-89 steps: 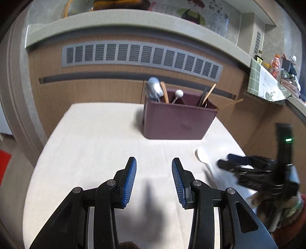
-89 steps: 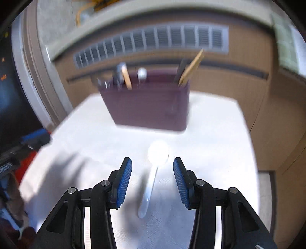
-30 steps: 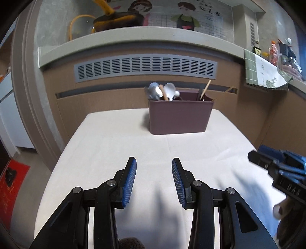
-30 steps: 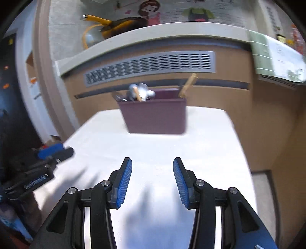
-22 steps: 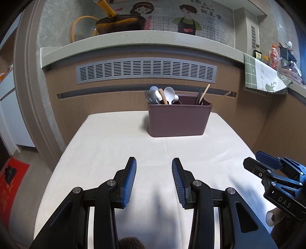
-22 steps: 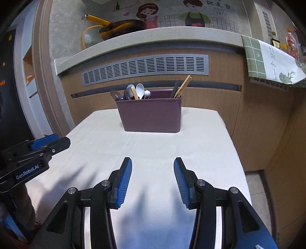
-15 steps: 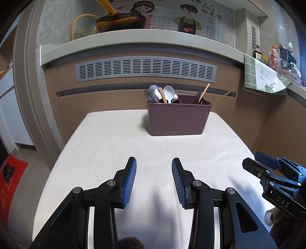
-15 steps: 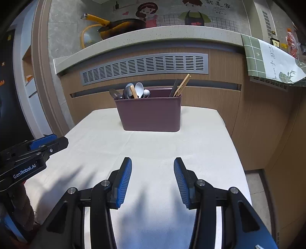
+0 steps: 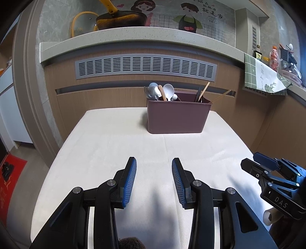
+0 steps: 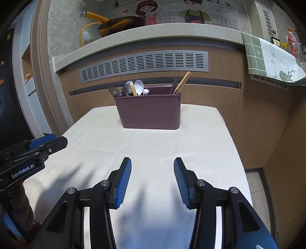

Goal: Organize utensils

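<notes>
Spoons [image 9: 168,90] and chopsticks [image 10: 181,82] upright in maroon holder [image 9: 177,117]; left gripper [image 9: 154,180], right gripper [image 10: 152,179] empty, agape.

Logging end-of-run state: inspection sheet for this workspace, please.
Surface: table under a white cloth, bare apart from the holder.
Job's things: maroon utensil holder upright at the far end; spoons clustered in its left compartment, chopsticks leaning in its right one.
Clutter: nothing seen on the cloth.
Grippers: left gripper open, empty, over the near cloth; right gripper open, empty, beside it.
Cables: nothing seen.
Surroundings: counter ledge behind with a pan, vent grille below it, green checked cloth hanging at right.
</notes>
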Demonstrator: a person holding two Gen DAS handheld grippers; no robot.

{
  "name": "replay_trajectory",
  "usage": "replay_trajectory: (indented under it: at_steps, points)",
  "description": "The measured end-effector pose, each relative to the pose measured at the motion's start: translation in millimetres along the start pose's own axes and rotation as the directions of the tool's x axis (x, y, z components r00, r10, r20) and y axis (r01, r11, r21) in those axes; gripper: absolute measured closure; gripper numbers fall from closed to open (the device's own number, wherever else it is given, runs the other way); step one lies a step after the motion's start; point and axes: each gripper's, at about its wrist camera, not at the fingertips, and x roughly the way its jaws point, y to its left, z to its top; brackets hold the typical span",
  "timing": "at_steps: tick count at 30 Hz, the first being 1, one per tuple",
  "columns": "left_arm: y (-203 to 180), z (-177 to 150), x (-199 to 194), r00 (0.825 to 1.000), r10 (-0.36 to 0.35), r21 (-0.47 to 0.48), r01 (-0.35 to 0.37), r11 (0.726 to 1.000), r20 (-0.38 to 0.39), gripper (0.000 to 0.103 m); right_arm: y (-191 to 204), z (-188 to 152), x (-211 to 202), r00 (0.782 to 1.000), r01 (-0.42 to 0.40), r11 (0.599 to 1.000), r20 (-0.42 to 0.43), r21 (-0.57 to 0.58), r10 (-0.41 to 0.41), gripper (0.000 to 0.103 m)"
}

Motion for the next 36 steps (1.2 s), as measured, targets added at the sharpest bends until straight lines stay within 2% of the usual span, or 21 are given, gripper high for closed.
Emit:
replay_trajectory:
  at_steps: [36]
  points:
    - [1.1, -1.2, 6.7, 0.999, -0.023, 0.012, 0.023, 1.0, -0.027, 0.063, -5.3, 4.3, -3.5, 0.999, 0.04, 0.999, 0.023, 0.005, -0.04, 0.059]
